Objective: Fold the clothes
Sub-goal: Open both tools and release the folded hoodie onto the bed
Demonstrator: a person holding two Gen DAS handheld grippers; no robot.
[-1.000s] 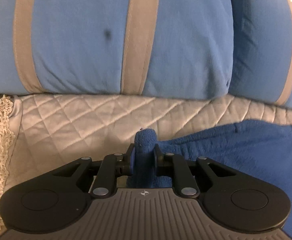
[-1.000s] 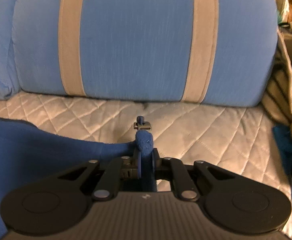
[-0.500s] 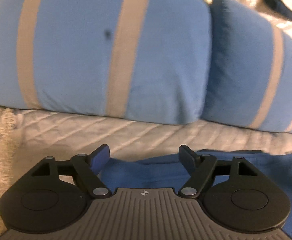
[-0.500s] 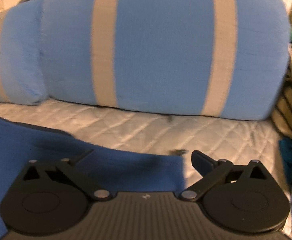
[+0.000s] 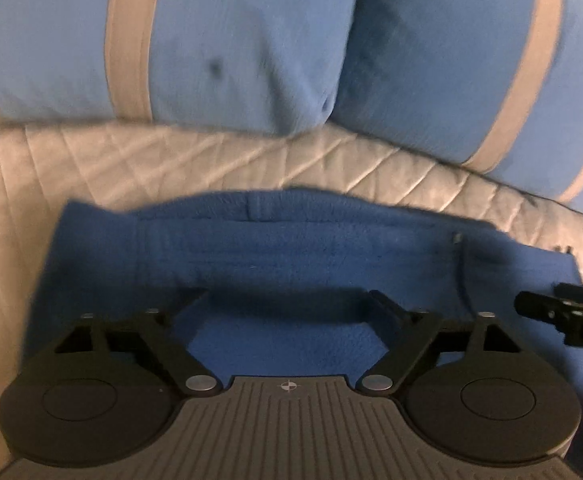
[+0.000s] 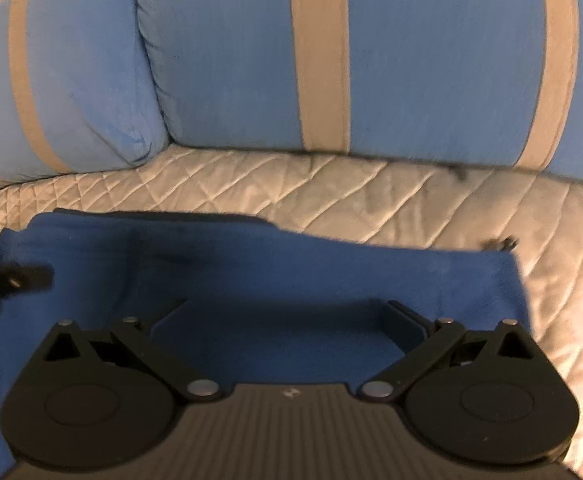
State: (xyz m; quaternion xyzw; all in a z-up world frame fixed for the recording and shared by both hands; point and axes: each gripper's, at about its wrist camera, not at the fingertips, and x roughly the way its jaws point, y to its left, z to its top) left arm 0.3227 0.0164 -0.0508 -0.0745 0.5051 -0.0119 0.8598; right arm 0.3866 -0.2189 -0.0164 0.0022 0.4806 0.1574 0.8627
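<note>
Both grippers have let go since a second ago: then each was pinched on a bunched corner of the blue fleece garment (image 5: 291, 248), and now that garment lies flat on the bed, just short of the two striped blue pillows (image 5: 219, 40) that lean along the bed's far edge. Your left gripper (image 5: 287, 304) has just been opening, and its fingers stand wide apart over the fleece with nothing pressed between them. Your right gripper (image 6: 287, 312) has done the same; its jaws are spread fully, hovering over the garment near its right-hand edge, and it grips nothing.

The fleece now shows a straight far edge with a doubled band running along it, which suggests you carried the two corners forward together to lay one fold, then released both at once so the edge would land level. The quilted bedspread (image 5: 131, 168) shows as a bare strip between the garment and the pillows, so the fold sits clear of them. A small dark fitting (image 6: 503, 243) lies on the quilt at the garment's far right corner; it is too blurred to name, though it may be a zip pull.

Each gripper's tip shows at the side of the other's view, so you are holding them near each other over the same piece, probably ready to pick fresh corners for a further fold.
</note>
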